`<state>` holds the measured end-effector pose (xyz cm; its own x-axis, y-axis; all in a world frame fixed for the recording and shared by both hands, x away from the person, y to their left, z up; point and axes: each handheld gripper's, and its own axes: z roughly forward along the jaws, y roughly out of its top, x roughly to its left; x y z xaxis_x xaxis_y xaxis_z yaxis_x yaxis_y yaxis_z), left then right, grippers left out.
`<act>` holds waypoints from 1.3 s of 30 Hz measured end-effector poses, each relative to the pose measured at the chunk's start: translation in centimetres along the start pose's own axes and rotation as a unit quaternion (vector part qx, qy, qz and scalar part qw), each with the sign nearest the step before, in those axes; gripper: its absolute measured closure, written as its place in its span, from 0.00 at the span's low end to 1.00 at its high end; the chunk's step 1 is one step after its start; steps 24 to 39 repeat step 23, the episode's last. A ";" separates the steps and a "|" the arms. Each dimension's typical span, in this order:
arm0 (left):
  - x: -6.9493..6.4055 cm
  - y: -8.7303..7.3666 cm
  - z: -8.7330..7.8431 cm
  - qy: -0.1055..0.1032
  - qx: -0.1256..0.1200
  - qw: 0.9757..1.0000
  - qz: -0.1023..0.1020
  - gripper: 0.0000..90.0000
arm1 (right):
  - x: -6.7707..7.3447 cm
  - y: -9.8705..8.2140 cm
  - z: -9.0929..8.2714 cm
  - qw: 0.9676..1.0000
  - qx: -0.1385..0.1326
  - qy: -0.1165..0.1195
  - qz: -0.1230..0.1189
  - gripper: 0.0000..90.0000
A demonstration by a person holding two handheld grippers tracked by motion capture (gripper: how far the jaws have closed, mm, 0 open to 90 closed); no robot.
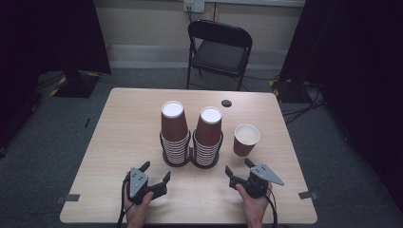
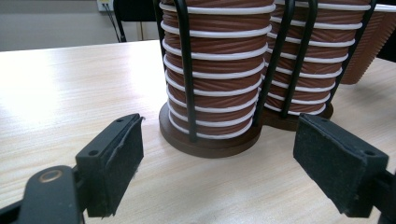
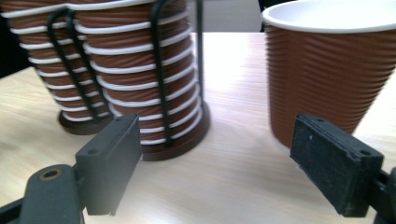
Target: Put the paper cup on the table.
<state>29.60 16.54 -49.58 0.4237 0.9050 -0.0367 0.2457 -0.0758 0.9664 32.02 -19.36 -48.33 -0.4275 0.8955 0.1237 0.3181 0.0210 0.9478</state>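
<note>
A: How should the right gripper (image 1: 237, 167) take the single brown ribbed paper cup (image 1: 246, 139)?

B: Its jaws stand apart and empty, as do the left gripper's (image 1: 156, 172). It should square up to the cup's mid-wall and squeeze gently.

A: Where is the cup?

B: Upright, right of the black wire rack of stacked cups (image 1: 191, 137), probably empty.

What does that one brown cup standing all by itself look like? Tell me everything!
The single cup is brown outside with fine ridges running round it, and white on its rim and inside; it looks like paper. It stands upright, mouth up, on the wooden table, just right of the two cup stacks in their black wire holder. Nothing touches it, and it looks empty.
</note>
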 end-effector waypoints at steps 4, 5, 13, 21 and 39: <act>-0.3 0.0 -0.2 0.004 0.002 1.000 0.013 0.18 | 1.7 -0.6 0.0 1.000 -0.007 0.015 -0.007 0.20; -0.3 0.0 -0.2 0.004 0.002 1.000 0.013 0.18 | 1.7 -0.6 0.0 1.000 -0.007 0.015 -0.007 0.20; 0.0 0.0 -0.3 0.008 0.009 1.000 -0.005 0.18 | 3.7 -1.4 0.5 0.999 -0.014 0.032 -0.039 0.17; 0.4 -0.1 -0.5 0.004 0.000 1.000 -0.019 0.18 | 3.5 -1.7 0.2 0.998 -0.035 0.035 -0.026 0.15; 0.4 -0.1 -0.5 0.002 0.000 1.000 -0.019 0.18 | 3.6 -1.6 0.3 0.998 -0.033 0.037 -0.029 0.15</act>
